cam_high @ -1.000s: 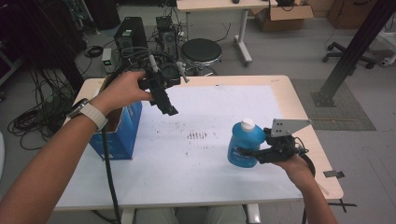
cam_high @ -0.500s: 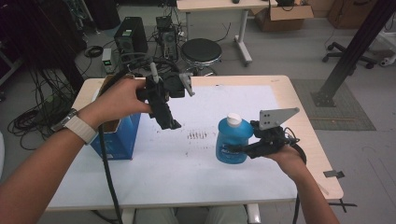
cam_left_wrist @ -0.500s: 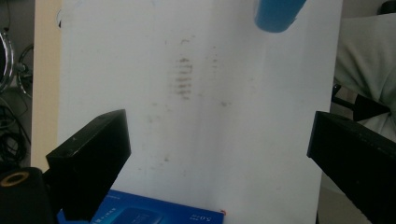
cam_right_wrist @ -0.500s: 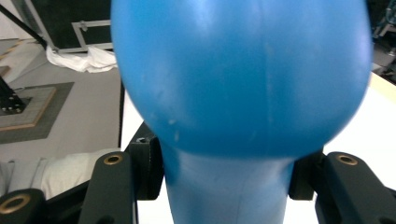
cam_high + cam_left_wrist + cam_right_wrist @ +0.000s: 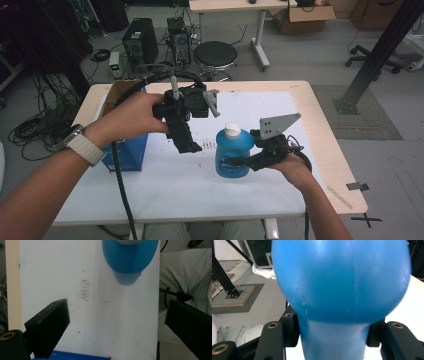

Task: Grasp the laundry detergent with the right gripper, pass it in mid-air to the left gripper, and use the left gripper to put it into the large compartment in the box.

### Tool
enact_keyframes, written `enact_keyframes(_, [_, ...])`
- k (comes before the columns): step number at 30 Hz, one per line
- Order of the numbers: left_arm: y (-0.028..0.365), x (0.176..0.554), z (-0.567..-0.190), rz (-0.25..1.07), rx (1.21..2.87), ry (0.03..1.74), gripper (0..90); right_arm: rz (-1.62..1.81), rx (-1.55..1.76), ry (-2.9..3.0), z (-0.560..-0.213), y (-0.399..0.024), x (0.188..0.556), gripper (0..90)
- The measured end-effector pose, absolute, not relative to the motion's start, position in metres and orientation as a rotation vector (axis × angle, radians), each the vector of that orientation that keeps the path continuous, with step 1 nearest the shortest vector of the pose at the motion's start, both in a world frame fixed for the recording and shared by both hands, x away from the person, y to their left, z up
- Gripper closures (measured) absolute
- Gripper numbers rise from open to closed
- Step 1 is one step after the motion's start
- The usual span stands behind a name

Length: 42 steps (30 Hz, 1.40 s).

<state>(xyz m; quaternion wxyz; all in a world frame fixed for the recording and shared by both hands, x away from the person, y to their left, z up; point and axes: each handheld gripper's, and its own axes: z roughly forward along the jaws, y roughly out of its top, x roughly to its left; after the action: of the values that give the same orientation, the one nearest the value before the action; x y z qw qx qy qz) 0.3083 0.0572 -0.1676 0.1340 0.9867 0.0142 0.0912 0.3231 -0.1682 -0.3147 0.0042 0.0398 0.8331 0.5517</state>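
Note:
A blue bottle [image 5: 233,156] with a white cap [image 5: 232,130] stands upright over the middle of the white mat [image 5: 260,107]. My right gripper [image 5: 236,163] comes in from the right, shut on the bottle's lower body; in the right gripper view the bottle [image 5: 340,282] sits between the two jaws. I cannot tell whether its base touches the mat. My left gripper [image 5: 193,146] hangs just left of the bottle, pointing down, open with nothing between its jaws. In the left gripper view [image 5: 117,307] the bottle [image 5: 130,261] lies ahead, beyond the jaws.
A blue box [image 5: 125,152] with an open cardboard top stands at the table's left, right beside my left hand. Dark smudges [image 5: 207,145] mark the mat. Behind the table are a round stool [image 5: 215,55] and computer cases [image 5: 135,42] on the floor.
My right gripper has carried the bottle leftward toward the table's middle. My left gripper has moved right and a little up, closing in on the bottle.

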Motion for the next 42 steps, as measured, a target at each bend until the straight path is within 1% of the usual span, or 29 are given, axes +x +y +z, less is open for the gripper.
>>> enact_keyframes(8, [0.053,0.304,-0.167,0.227,2.868,0.024,6.6,1.726,0.078,2.627,-0.311,-0.152,0.327,44.1])
enact_keyframes(18, [0.049,0.304,-0.166,0.177,2.877,0.026,6.5,1.702,0.058,2.654,-0.315,-0.137,0.33,44.1])
enact_keyframes(26, [0.048,0.306,-0.164,0.176,2.885,0.049,6.4,1.69,0.055,2.67,-0.318,-0.129,0.331,44.1])
enact_keyframes(42, [0.04,0.312,-0.179,0.16,2.926,0.051,6.6,1.685,0.041,2.689,-0.315,-0.118,0.33,44.1])
